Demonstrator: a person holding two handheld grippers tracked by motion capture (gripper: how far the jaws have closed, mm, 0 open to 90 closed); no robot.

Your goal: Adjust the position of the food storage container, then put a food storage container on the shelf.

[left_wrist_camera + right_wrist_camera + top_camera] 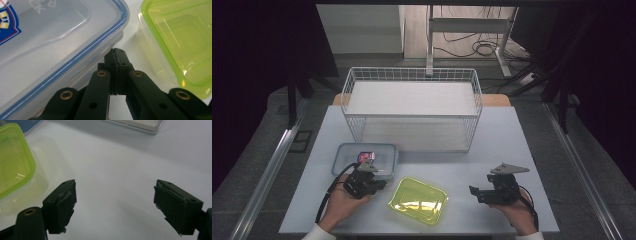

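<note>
Our left gripper [116,53], jaws pressed together, noses against the clear box [50,45] at ten o'clock — we push gently; right gripper [115,205] spread, empty.

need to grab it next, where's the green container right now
In the high view the green container sits near the table's front edge, between the two tools, just right of the blue-rimmed lidded box.

Lidded box's [50,37] label, cut off; unreadable
</note>
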